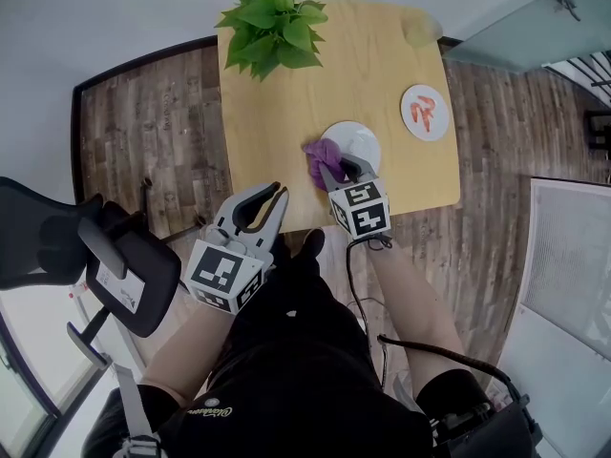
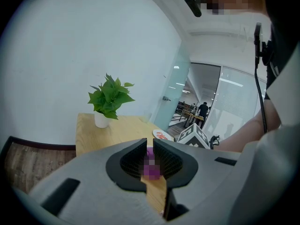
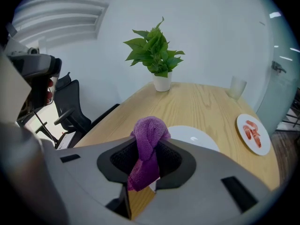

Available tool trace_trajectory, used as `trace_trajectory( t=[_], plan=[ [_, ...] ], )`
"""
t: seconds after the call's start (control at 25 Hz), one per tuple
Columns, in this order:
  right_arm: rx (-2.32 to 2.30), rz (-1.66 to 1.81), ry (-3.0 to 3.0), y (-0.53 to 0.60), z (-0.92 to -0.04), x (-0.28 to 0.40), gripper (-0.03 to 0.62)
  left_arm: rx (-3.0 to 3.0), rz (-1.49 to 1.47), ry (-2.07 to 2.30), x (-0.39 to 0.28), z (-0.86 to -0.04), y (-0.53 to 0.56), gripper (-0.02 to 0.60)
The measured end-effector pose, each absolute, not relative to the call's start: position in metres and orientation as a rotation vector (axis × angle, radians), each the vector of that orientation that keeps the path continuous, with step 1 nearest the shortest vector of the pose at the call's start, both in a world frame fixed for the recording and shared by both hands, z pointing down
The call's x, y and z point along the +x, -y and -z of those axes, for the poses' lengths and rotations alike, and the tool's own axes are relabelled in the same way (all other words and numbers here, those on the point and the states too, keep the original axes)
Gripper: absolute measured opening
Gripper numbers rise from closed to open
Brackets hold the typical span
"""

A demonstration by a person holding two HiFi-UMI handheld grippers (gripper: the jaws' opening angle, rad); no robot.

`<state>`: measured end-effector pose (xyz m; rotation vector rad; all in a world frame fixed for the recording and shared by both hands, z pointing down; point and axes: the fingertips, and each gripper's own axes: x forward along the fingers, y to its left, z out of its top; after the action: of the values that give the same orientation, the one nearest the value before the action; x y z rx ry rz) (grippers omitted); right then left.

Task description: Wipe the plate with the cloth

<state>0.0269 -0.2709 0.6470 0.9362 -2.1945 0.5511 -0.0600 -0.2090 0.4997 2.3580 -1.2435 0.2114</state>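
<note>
While the right gripper [image 1: 339, 173] has its fingers pressed together on the purple cloth [image 3: 148, 134], the white plate [image 1: 360, 142] lies just beyond those fingers, up and slightly right of them in the head view. The cloth stands upright in the grip, its knotted head above the fingertips and its tail hanging below. That head sits at the plate's near left rim, though contact cannot be judged. In the right gripper view the plate's bare face spreads right of centre past the cloth. The wipe therefore probably calls for a short push forward and rightward onto that face. The left gripper [image 1: 275, 198], fingers closed tip to tip on nothing, hangs off the near edge of the bench [image 1: 286, 113], lower left, well apart from the plate.
</note>
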Motion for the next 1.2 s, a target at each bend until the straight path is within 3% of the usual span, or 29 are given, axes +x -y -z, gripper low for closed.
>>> trace_trajectory(
  t=[0.4,0.72,1.2],
  plan=[
    [0.903,-0.603,2.180,0.244,-0.655,0.029,0.093,2.378,-0.208,1.209,-0.048,-0.498,0.210,0.040],
    [1.035,-0.548,2.197,0.300,-0.625,0.056,0.094,2.371,-0.215,1.226,-0.053,-0.498,0.211,0.040],
    [1.055,-0.537,2.083,0.325,-0.651,0.070,0.094,2.342,-0.224,1.246,-0.059,-0.504,0.208,0.040]
  ],
)
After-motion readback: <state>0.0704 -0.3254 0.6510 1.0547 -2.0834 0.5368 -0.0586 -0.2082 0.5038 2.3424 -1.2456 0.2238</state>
